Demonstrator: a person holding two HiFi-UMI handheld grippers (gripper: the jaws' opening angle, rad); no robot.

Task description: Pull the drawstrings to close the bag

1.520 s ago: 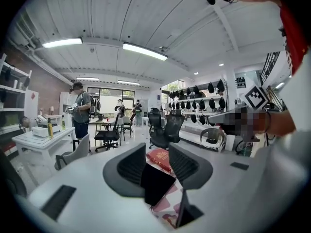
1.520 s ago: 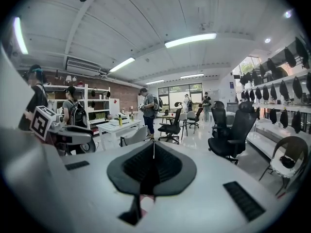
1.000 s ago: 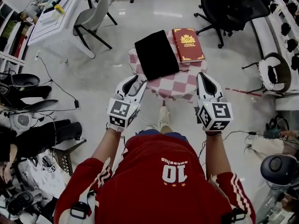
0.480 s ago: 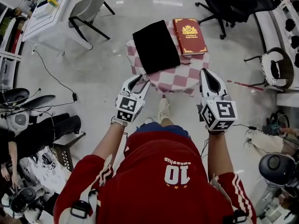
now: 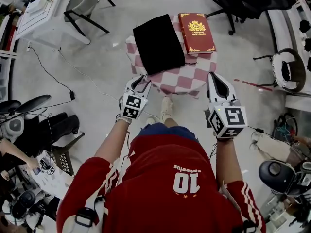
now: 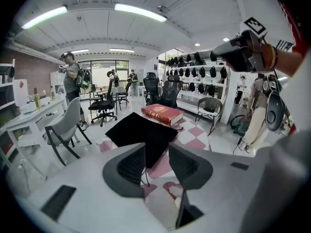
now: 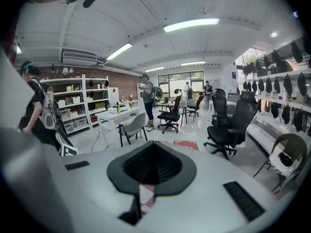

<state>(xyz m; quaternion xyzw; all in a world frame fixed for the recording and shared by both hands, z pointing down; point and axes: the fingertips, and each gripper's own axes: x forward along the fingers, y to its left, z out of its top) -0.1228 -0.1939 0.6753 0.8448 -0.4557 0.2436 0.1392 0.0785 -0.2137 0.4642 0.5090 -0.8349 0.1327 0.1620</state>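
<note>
Black drawstring bag is lying flat on the small desk with the pink-and-white checked cloth, taking up the left half of the top. A red book with gold print is lying just beside it on the right, its long edge running along the bag's edge.

In the head view, the left tongs are hanging at the near left corner of the desk, close to the bag's near end. The left gripper view is showing their jaws standing apart with nothing pressed between the pads — the bag is showing beyond them, and a thin black cord from its near corner is dangling over the cloth in the gap. Whether the cord is touching either pad cannot be told.

The right tongs are hovering off the near right corner of the desk, apart from bag and book. In the right gripper view their jaws are meeting — fully closed and gripping nothing, with office chairs and shelving filling the room beyond.

A grey chair is standing on the floor well to the left of the desk.
</note>
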